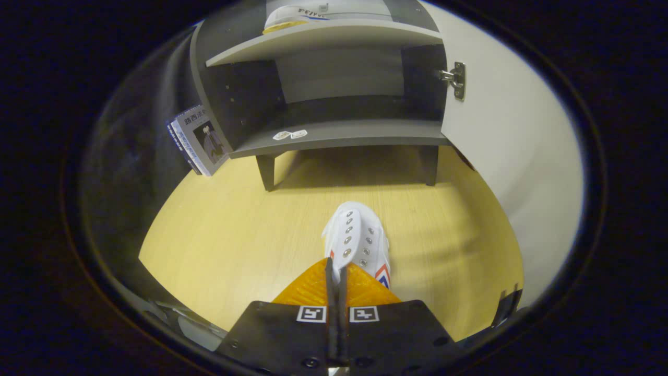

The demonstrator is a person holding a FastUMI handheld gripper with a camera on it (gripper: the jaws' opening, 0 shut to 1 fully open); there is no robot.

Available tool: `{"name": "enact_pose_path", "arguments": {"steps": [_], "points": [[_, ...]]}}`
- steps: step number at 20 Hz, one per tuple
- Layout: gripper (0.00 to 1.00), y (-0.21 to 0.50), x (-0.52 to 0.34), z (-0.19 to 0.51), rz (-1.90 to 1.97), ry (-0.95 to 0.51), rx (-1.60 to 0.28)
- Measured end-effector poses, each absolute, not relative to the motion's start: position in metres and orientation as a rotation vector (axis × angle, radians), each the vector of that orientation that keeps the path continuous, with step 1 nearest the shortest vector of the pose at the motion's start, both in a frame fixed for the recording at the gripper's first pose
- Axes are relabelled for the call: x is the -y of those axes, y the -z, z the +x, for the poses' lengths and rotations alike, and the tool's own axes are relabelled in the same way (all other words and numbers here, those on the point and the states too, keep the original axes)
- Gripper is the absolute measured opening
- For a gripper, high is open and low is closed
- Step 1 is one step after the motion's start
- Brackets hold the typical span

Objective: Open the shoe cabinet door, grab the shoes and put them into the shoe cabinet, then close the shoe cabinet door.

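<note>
Tongs point(336, 271) pinched narrow on rim of one white shoe point(357, 240), out on wooden floor point(235, 235) ahead of cabinet point(334, 133). One door point(501, 156) swung open at right. Second shoe point(292, 18) on upper shelf, two stickers point(290, 134) on lower shelf's front edge, one book point(201, 138) leaning at cabinet's left side.

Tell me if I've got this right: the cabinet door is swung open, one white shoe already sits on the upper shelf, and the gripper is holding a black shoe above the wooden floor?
Not quite: the shoe held in the gripper is white, not black, as the gripper view shows. The rest holds: the cabinet door is swung open and another white shoe sits on the upper shelf.
</note>
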State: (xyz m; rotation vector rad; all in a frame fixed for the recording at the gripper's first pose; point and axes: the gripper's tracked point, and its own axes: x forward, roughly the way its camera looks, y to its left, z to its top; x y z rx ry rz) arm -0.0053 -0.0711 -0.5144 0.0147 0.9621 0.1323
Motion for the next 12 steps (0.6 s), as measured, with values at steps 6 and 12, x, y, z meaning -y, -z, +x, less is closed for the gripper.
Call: {"name": "enact_pose_path", "arguments": {"steps": [6, 12], "points": [[0.02, 0.458, 0.055, 0.003, 0.066, -0.123, -0.86], [0.02, 0.359, 0.047, 0.032, 0.095, -0.115, -0.702]]}}
